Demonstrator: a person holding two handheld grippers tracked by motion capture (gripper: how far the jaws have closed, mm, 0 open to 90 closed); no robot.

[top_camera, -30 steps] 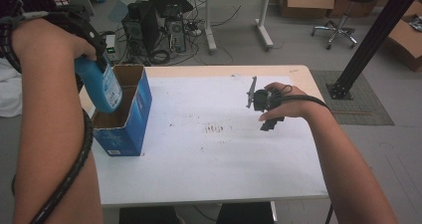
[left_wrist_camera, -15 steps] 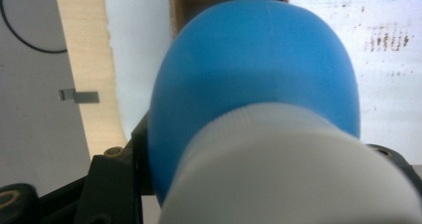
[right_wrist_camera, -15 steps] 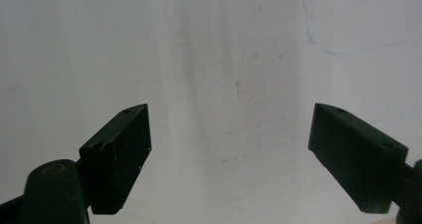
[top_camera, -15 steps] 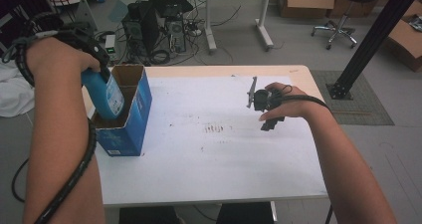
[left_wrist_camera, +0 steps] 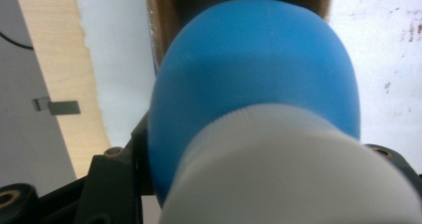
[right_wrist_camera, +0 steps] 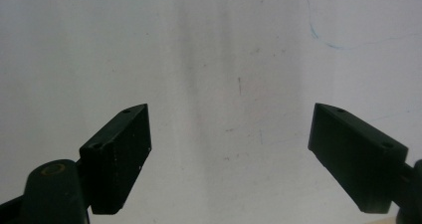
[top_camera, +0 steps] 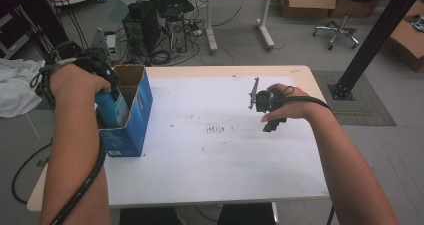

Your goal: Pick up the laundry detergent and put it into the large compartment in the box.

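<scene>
High view: your left gripper [top_camera: 102, 77] is clamping the blue bottle [top_camera: 111, 107], lowering into the box [top_camera: 131, 117]; release next. Right gripper [top_camera: 260, 101] is idling wide apart, empty.

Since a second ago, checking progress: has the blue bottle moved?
Yes. The blue bottle, held by the left gripper, has gone down into the blue box.

No lettering, brand or number can be read anywhere. The pale label on the blue plastic bottle [top_camera: 114, 110] and the white print low on the side of the blue cardboard box [top_camera: 131, 119] are too blurred to make out. Dark marks on the white counter [top_camera: 210, 160] form no legible words.
</scene>
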